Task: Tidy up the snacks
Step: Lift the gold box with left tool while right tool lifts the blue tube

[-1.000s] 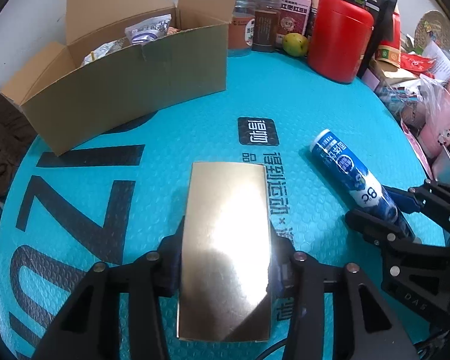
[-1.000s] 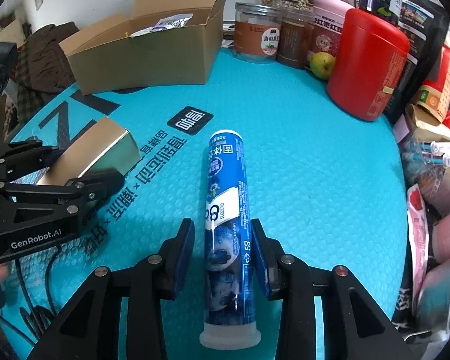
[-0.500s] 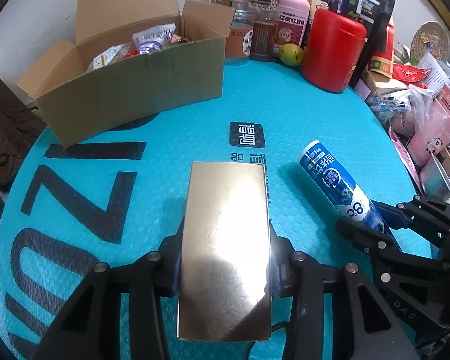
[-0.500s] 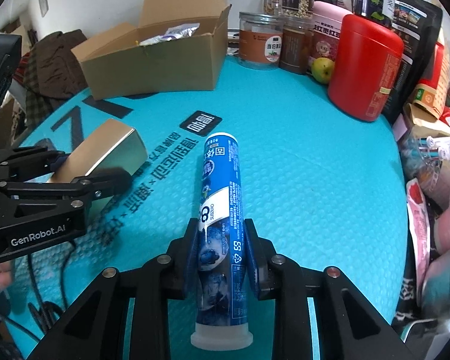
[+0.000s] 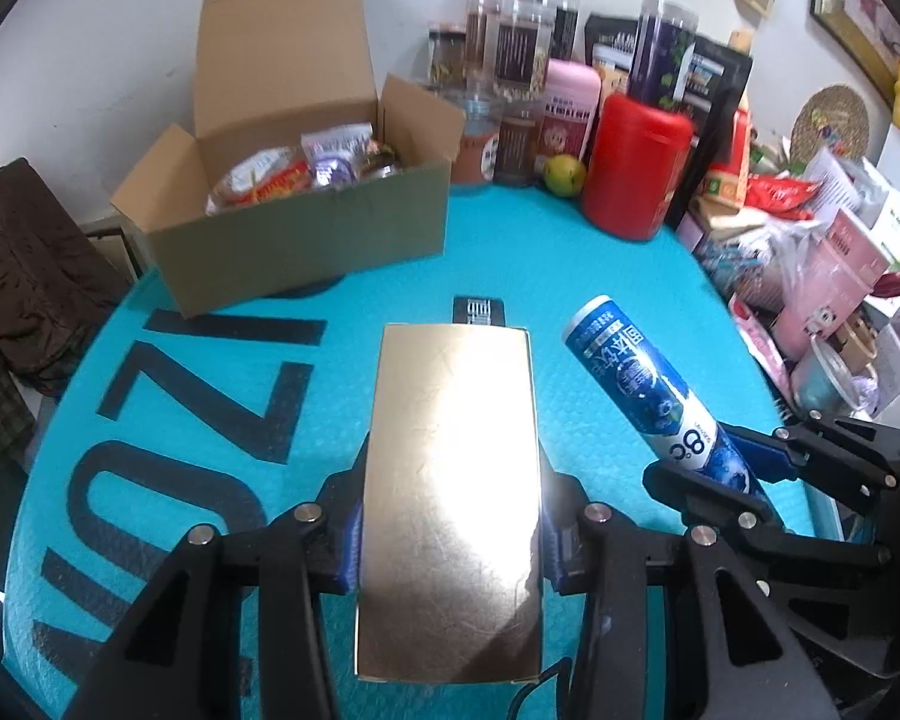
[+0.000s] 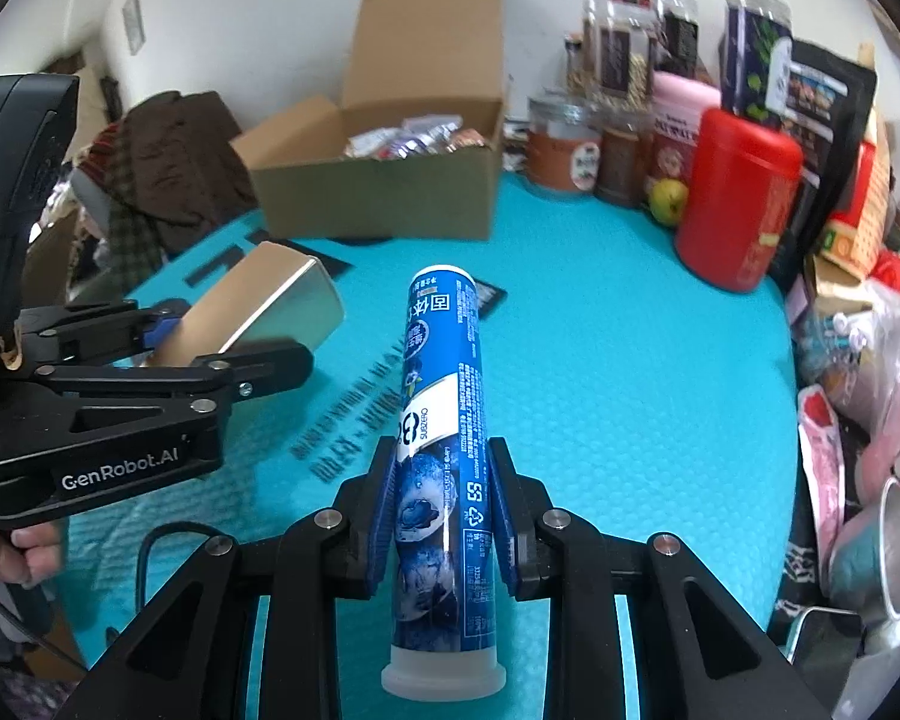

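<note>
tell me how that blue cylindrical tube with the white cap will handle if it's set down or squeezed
The blue cylindrical tube looks rigid: it keeps its shape in the right gripper. Round and smooth, it would probably roll on the teal mat. Its glossy wrap may slip.

Left tongs (image 5: 450, 516) clamped, right tongs (image 6: 444, 516) clamped — both angled downward.

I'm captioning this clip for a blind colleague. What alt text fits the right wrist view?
The right gripper is shut on a blue tube above a teal mat. To its left, the left gripper holds a gold box. Behind stand an open carton of snacks and a red canister.
</note>
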A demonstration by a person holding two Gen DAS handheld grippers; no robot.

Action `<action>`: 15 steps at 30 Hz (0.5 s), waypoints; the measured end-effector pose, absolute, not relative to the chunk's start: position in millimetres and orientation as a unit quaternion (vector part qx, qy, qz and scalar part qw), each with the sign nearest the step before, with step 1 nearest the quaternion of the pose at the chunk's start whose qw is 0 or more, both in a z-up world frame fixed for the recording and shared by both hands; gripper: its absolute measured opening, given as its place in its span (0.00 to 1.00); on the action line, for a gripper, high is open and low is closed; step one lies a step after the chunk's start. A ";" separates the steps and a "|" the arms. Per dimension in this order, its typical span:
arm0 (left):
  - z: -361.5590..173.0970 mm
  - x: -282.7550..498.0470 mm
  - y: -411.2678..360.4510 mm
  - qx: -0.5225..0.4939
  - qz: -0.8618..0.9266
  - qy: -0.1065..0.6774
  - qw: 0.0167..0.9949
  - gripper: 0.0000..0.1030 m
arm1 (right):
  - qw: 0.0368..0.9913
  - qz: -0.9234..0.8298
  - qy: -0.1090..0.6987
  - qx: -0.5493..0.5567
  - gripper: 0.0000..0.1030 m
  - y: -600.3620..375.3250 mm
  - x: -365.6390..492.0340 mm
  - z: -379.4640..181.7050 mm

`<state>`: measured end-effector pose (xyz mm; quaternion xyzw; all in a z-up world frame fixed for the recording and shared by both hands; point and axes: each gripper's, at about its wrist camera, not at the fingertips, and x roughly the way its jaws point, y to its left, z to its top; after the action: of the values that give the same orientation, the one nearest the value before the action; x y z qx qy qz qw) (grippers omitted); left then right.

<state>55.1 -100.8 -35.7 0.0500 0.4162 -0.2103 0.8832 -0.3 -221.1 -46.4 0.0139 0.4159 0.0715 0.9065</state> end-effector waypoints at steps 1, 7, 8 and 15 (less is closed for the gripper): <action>-31.6 53.3 -98.7 0.047 -0.210 0.412 0.885 0.42 | 0.909 0.075 0.410 0.011 0.27 -218.1 -2.5 -41.0; -0.2 45.8 -84.1 0.034 -0.199 0.382 0.902 0.42 | 0.920 0.095 0.381 0.000 0.27 -206.4 -6.6 -14.2; 5.6 45.7 -81.7 0.031 -0.196 0.376 0.905 0.42 | 0.921 0.098 0.378 -0.002 0.27 -205.2 -6.4 -11.3; 39.5 51.1 -68.8 0.028 -0.172 0.340 0.924 0.42 | 0.933 0.123 0.338 -0.023 0.27 -192.1 3.1 19.1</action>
<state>51.1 -68.8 39.5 0.0276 0.3405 -0.1717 0.9240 3.1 -192.1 19.1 -0.0232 0.3383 0.1232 0.9326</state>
